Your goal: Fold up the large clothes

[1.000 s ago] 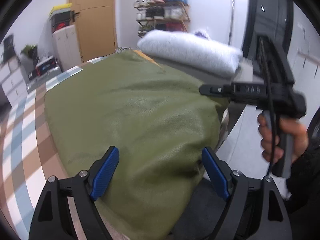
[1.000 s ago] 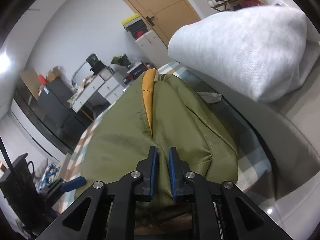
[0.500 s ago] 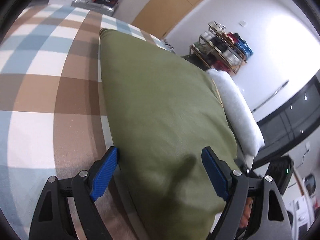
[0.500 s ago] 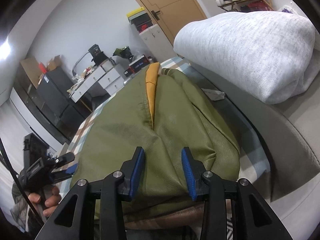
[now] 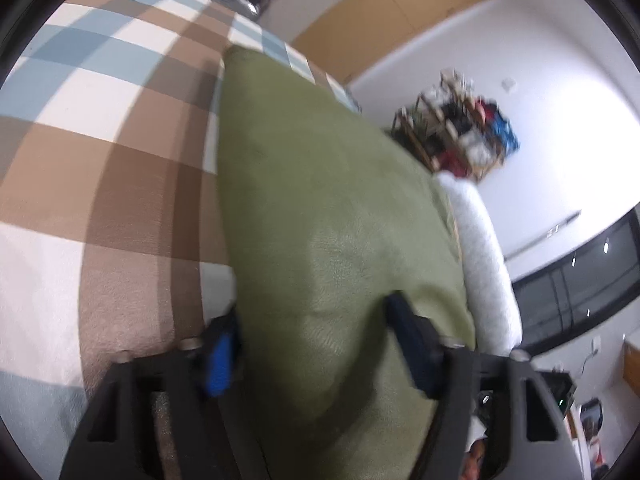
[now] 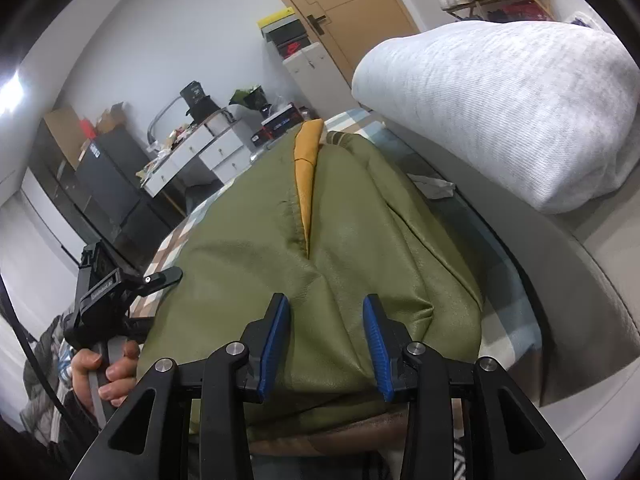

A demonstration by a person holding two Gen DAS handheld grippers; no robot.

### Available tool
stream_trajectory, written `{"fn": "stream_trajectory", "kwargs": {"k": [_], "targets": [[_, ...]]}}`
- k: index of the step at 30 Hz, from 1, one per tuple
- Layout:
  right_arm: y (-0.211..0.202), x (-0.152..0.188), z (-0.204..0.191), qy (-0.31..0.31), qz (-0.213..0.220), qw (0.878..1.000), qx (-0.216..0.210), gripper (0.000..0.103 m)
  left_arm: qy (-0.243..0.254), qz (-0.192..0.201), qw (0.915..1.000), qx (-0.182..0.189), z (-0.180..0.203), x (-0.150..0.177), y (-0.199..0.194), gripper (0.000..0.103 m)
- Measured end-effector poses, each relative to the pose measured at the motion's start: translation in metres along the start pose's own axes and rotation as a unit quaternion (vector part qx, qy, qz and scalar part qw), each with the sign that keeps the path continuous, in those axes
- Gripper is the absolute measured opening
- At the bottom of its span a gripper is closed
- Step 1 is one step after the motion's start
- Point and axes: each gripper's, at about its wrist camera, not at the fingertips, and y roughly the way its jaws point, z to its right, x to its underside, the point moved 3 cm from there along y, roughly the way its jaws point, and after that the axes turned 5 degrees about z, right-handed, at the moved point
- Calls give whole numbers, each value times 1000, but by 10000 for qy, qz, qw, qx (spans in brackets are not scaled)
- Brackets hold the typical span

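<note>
Left tool (image 5: 312, 340) spread wide over olive jacket (image 6: 320, 248) (blurred); right tool (image 6: 325, 344) released, level above hem

The bed (image 5: 100, 168) carries a checked cover in brown, white and pale blue squares, visible across the left wrist view and as a strip along the far side in the right wrist view. Directly on it lies a folded olive-green jacket (image 6: 320, 248) — leather-like surface, an orange-yellow lining (image 6: 306, 160) showing along the central opening. The jacket's edge runs straight along the checks in the left wrist view (image 5: 332, 240), somewhat blurred. Just beside the jacket rests a bulky white-grey knitted bundle (image 6: 500, 112) — whether the two touch cannot be told. A small pale scrap (image 6: 434, 189) lies between them.
</note>
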Motion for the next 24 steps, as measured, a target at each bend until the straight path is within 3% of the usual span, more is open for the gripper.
{"fn": "stream_trajectory", "kwargs": {"k": [3, 6, 16, 24], "targets": [[6, 2, 0, 157, -90, 9997, -151, 29, -136, 190, 9997, 96, -4, -3, -8, 33], [12, 5, -5, 153, -160, 9997, -127, 24, -105, 222, 9996, 132, -6, -3, -12, 29], [30, 23, -49, -81, -633, 9963, -583, 19, -175, 435, 9989, -77, -34, -16, -56, 28], [52, 54, -122, -632, -1217, 9795, -1474, 19, -45, 664, 9944, -824, -79, -21, -122, 33]]}}
